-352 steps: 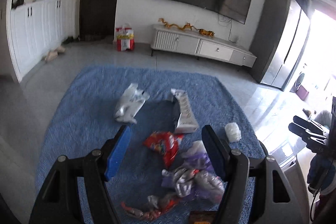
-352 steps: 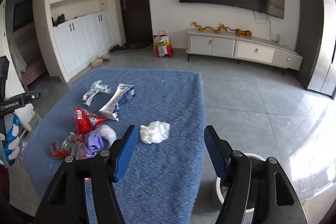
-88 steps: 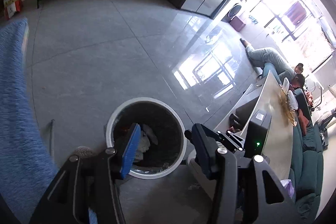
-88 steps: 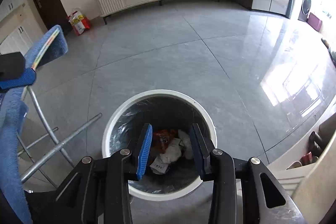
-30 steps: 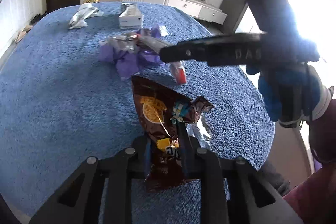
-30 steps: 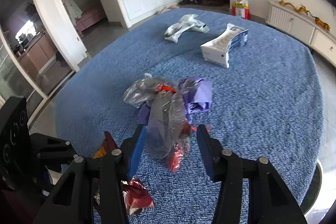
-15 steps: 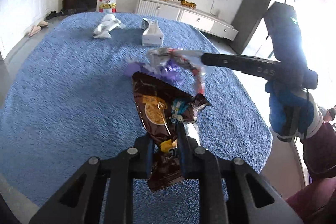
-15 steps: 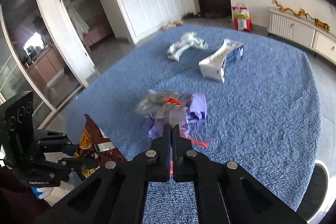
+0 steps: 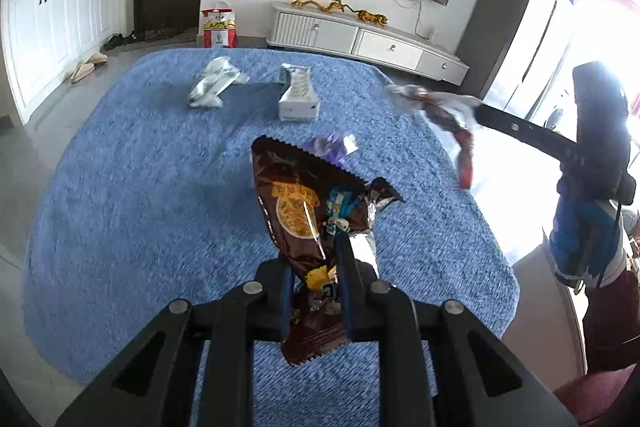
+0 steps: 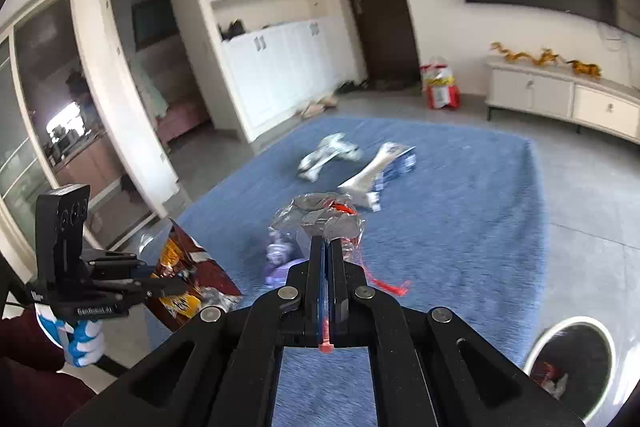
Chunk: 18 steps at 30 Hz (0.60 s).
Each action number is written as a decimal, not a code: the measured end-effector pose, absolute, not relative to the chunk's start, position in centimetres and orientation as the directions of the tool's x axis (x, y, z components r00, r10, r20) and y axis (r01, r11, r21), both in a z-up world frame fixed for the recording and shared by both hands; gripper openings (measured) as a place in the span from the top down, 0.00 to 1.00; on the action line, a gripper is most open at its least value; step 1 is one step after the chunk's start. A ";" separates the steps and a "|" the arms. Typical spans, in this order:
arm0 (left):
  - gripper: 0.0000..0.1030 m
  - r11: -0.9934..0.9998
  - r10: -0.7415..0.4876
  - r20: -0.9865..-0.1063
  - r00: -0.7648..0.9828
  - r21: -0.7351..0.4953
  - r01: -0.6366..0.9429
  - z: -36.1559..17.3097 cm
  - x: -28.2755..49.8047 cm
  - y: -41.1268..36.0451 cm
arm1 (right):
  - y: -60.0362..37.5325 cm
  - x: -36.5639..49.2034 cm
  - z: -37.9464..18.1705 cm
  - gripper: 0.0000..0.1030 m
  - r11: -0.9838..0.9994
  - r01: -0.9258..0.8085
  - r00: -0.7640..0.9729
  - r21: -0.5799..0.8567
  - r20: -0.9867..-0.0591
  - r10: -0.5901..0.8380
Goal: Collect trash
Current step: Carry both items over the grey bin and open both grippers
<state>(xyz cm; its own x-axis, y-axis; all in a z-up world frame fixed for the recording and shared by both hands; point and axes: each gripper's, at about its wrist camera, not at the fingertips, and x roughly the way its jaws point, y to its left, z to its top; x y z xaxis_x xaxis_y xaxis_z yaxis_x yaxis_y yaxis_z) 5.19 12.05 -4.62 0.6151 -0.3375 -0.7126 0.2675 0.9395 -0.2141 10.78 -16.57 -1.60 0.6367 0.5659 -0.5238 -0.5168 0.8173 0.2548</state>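
Note:
My left gripper (image 9: pixel 314 263) is shut on a brown snack bag (image 9: pixel 304 211) and holds it above the blue-covered table (image 9: pixel 140 187). My right gripper (image 10: pixel 329 247) is shut on a crumpled clear wrapper with red bits (image 10: pixel 320 217), lifted off the table; the wrapper also shows in the left wrist view (image 9: pixel 436 107). A purple wrapper (image 9: pixel 332 147) lies on the table behind the bag. A silver wrapper (image 9: pixel 214 87) and a white box (image 9: pixel 298 99) lie at the far end. The white-rimmed bin (image 10: pixel 572 359) stands on the floor at lower right.
A white TV cabinet (image 9: pixel 368 39) stands against the far wall with a red and white bag (image 9: pixel 218 27) on the floor beside it. White cupboards (image 10: pixel 288 67) line the left wall. Grey tiled floor (image 10: pixel 592 227) surrounds the table.
My right gripper has lifted the clear wrapper off the table and swung it to the right. My left gripper has raised the brown bag a little. The purple wrapper stays on the table.

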 end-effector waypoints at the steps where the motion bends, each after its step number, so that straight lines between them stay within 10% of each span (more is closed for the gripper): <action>1: 0.83 0.938 -0.339 -0.715 0.612 -0.206 0.279 -4.3 5.6 11.3 | -17.9 10.6 -1.5 0.99 0.829 -0.498 0.655 0.254 -0.517 0.551; 18: 0.83 0.784 -0.489 -0.765 0.419 -0.175 0.596 -4.9 17.2 -15.6 | -41.3 11.8 -10.4 0.99 0.949 0.049 0.759 0.312 -0.629 0.168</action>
<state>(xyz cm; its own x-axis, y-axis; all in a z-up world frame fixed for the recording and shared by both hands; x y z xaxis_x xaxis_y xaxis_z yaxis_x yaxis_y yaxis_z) 17.24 -15.55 -4.92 0.4186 -0.4894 -0.7650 0.5959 0.7837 -0.1753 11.80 -41.29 -10.38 0.7586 0.1684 -0.6294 0.0486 0.9487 0.3124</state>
